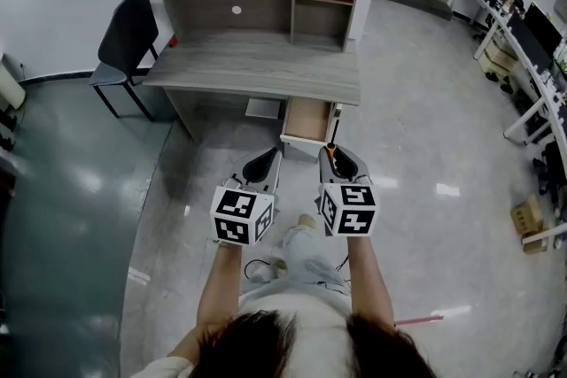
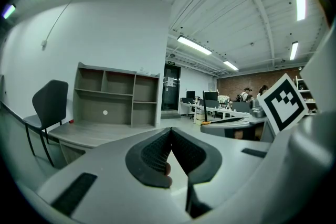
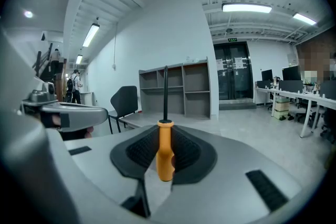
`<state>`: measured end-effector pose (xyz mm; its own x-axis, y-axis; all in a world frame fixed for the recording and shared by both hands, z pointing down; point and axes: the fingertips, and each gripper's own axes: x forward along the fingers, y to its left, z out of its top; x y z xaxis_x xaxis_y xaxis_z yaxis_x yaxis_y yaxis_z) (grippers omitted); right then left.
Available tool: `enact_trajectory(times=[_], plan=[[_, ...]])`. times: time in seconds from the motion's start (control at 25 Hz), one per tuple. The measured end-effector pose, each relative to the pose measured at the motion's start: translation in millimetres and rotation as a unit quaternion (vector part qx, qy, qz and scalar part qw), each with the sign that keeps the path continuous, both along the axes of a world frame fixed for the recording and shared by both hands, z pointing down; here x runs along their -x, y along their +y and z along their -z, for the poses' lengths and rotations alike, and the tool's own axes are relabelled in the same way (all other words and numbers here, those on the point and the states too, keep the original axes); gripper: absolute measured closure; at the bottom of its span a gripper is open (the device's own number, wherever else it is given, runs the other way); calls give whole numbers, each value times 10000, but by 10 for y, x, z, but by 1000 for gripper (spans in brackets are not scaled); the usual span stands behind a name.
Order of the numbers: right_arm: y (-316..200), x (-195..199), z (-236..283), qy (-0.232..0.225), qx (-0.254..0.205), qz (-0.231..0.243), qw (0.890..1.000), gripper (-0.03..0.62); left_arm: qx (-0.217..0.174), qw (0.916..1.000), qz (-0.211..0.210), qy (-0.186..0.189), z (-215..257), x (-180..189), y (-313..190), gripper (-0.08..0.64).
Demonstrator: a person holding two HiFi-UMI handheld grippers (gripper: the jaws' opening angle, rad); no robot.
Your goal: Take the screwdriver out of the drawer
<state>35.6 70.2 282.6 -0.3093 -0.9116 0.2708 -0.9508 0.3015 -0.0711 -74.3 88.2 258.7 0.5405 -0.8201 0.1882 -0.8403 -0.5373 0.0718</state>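
Screwdriver (image 1: 330, 151): in the head view it sits in my right gripper (image 1: 339, 157), orange handle between the jaws and the dark shaft pointing toward the open drawer (image 1: 306, 121), which stands pulled out from under the desk (image 1: 257, 66). The tool appears clear of the drawer, held above the floor just in front of it, though from this steep angle I cannot tell whether the tip overlaps the drawer front. My left gripper (image 1: 263, 165) is level with the right one, just beside it and apart from the drawer. In the left gripper view, the left gripper (image 2: 170, 138) has its pads brought together at the tips with no object between them; desk and shelf unit lie well ahead. In the right gripper view, the right gripper (image 3: 165, 136) is closed firmly on the screwdriver (image 3: 165, 150): both ribbed pads press the orange handle, which stands upright and centred, its lower end below the pads and the shaft rising straight above them. Assessment: removal looks essentially complete, and the step in hand is carrying the tool clear. The next move calls for steady clamping pressure, since the smooth handle could slip downward, and for drawing the tool further from the drawer before placing it anywhere. The left gripper is free to shut the drawer if required.
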Motion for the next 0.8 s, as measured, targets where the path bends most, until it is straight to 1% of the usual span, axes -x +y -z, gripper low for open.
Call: enact_trajectory(times=[0.32, 0.52, 0.64, 0.8], plan=[[32, -5, 142, 127, -398, 19, 9991, 509, -63, 10000, 40, -35, 56, -38, 6, 543], [44, -106, 171, 175, -496, 50, 9986, 509, -147, 9999, 50, 10, 147, -151, 12, 543], [69, -174, 220, 92, -514, 119, 9986, 509, -181, 9998, 76, 4, 205, -234, 40, 543], [145, -257, 307, 112, -582, 239, 9980, 509, -195, 9996, 177, 31, 272, -331, 140, 543]])
